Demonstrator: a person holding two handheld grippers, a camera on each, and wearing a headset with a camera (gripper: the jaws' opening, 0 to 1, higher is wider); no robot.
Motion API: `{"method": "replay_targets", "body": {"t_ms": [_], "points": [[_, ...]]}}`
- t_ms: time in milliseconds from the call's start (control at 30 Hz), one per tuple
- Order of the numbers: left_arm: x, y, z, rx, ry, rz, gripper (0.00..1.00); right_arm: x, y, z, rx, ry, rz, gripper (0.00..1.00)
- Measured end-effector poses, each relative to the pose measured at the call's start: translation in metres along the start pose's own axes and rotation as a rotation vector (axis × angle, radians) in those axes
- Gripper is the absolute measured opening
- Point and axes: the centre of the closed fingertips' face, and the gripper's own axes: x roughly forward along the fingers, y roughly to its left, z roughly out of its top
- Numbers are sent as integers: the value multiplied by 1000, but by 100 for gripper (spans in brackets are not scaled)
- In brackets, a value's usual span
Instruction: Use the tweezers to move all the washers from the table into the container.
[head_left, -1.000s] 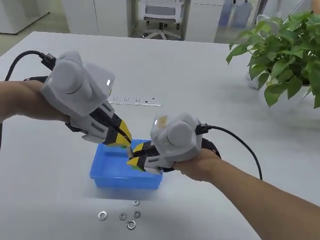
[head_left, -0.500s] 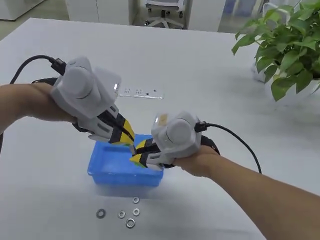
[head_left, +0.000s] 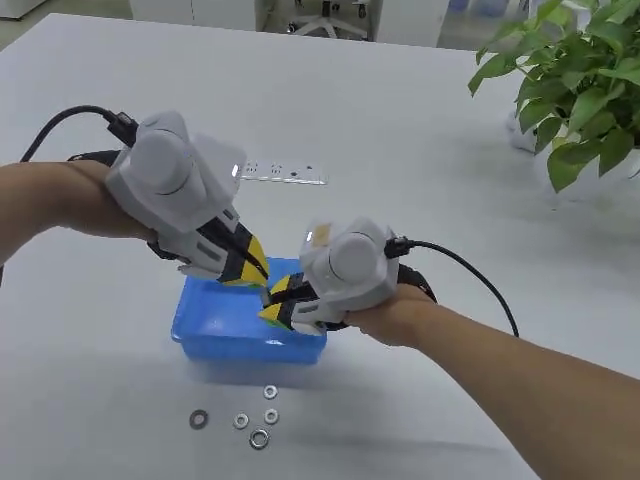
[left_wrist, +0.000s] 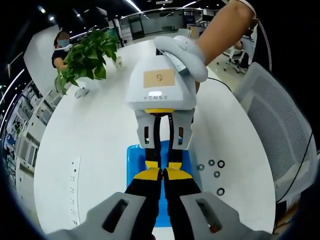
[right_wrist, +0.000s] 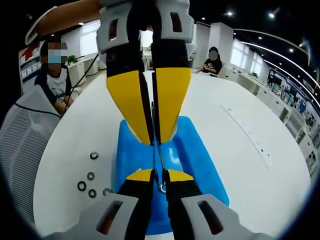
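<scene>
Over white office table (head_left: 420, 180) — left claw (head_left: 260, 280), right claw (head_left: 271, 305) both pinch tweezers (right_wrist: 158, 162); washers (head_left: 259, 438) beside container (head_left: 195, 330).

Two handheld grippers meet tip to tip. The left gripper (head_left: 255, 275) angles down and to the right from a bare left forearm (head_left: 45, 200) entering at the frame's left edge. The right gripper (head_left: 272, 305) points left, held in the right hand (head_left: 392, 322), with the right forearm (head_left: 510, 375) reaching in from the lower right. Both pairs of yellow-tipped jaws stand pressed nearly together, and the thin tweezers (right_wrist: 157, 155) run between them from one gripper to the other.
</scene>
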Motion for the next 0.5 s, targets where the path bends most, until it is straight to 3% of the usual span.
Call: {"method": "replay_targets", "body": {"t_ms": [500], "points": [[-4, -3, 7, 10, -8, -3, 6, -6, 3, 4, -5, -3, -7, 11]]}}
